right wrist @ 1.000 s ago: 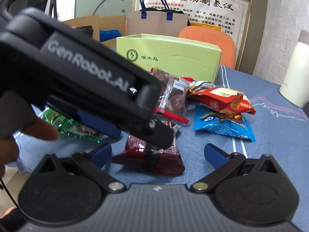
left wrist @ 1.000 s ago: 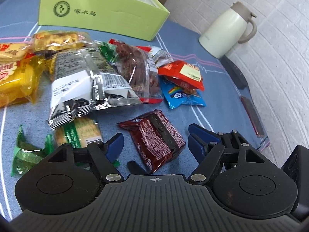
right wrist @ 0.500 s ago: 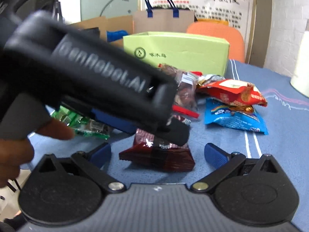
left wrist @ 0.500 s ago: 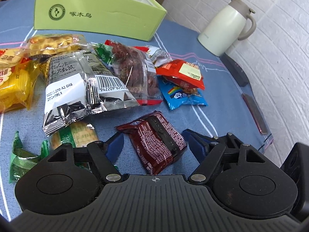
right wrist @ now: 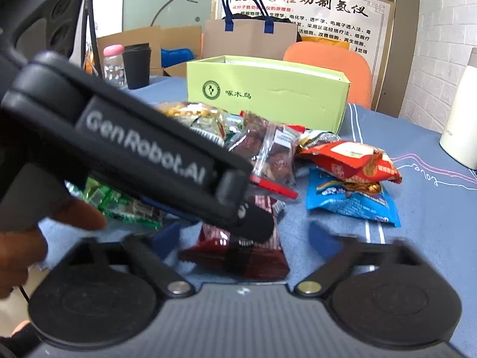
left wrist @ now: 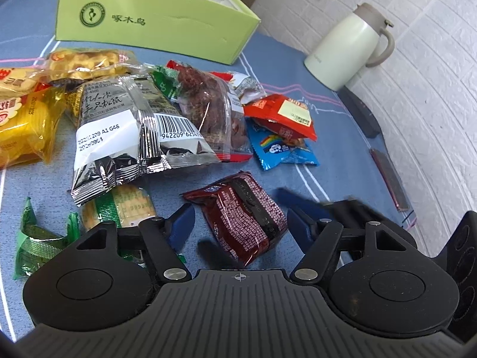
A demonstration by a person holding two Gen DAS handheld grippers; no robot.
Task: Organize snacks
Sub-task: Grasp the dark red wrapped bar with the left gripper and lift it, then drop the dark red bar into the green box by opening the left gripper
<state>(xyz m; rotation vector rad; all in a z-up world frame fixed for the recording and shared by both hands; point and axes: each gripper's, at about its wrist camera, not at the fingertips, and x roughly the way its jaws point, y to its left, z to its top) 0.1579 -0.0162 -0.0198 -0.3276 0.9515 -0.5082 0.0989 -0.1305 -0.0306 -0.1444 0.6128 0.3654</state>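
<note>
A dark red snack packet (left wrist: 244, 217) lies on the blue tablecloth between the fingers of my left gripper (left wrist: 238, 223), whose jaws stand open on either side of it. The packet also shows in the right wrist view (right wrist: 238, 256), between the fingers of my right gripper (right wrist: 244, 235), which is open too. The left gripper's black body (right wrist: 143, 152) crosses the right wrist view above the packet. A pile of snack packs lies behind: a silver pack (left wrist: 125, 131), a clear bag of dates (left wrist: 208, 110), a red pack (left wrist: 283, 116) and a blue pack (left wrist: 283, 149).
An open green box (left wrist: 155, 26) stands at the back of the table. A cream jug (left wrist: 348, 47) stands at the right by the brick wall. Yellow packs (left wrist: 26, 125) and green candies (left wrist: 38, 238) lie at the left. An orange chair (right wrist: 331, 68) stands behind the box.
Both grippers have closed in around the dark red packet. The right gripper's fingers are blurred with motion and stand nearer together than before. The snacks have not moved.
</note>
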